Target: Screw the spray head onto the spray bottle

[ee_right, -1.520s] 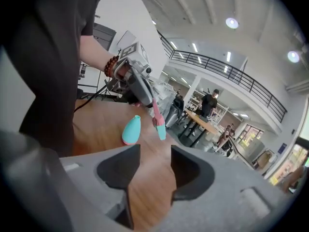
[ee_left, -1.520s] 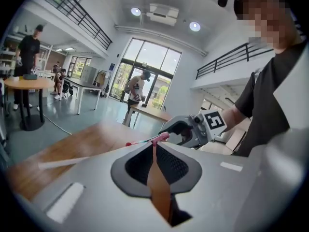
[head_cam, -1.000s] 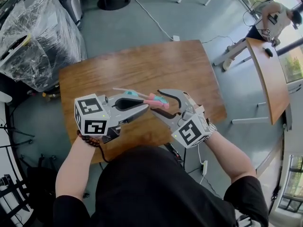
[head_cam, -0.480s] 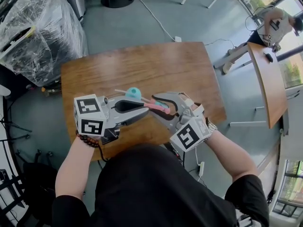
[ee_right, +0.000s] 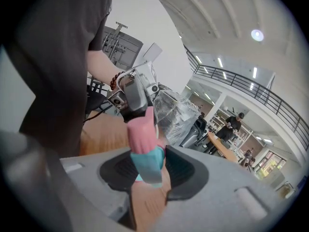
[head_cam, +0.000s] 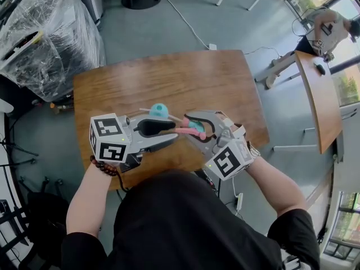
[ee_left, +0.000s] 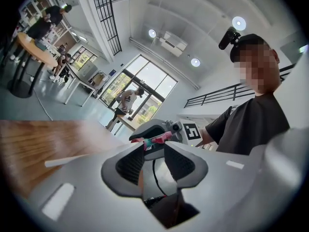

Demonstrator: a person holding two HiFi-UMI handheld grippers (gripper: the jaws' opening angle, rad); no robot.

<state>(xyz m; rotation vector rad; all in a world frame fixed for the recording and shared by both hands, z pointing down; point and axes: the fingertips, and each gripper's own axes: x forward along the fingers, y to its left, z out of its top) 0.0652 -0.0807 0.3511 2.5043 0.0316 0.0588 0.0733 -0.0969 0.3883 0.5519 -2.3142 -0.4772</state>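
The spray head point(head_cam: 190, 129), pink at one end and teal at the other, is held above the wooden table point(head_cam: 169, 77) between the two grippers. My right gripper point(head_cam: 188, 126) has just been closing, and its pads now press the teal part point(ee_right: 149, 161). My left gripper point(head_cam: 177, 130) has just been opening. Its jaws stand apart, with the head's pink end point(ee_left: 153, 139) just beyond their tips and nothing between the pads. Behind the grippers, a teal round-topped piece point(head_cam: 158, 110) with a thin pale tube point(head_cam: 145, 109) rests on the table. I cannot tell what it is.
The table's near edge runs just under my hands. On the floor to the left stands a plastic-wrapped heap point(head_cam: 45, 32). A second wooden table point(head_cam: 320, 94) and a person point(head_cam: 329, 21) are at the right. A cable point(head_cam: 185, 24) lies on the floor beyond the table.
The right jaws have narrowed onto the spray head and that wrist has rolled a little. The left jaws, shut at first, have parted. Both hands stay in place.
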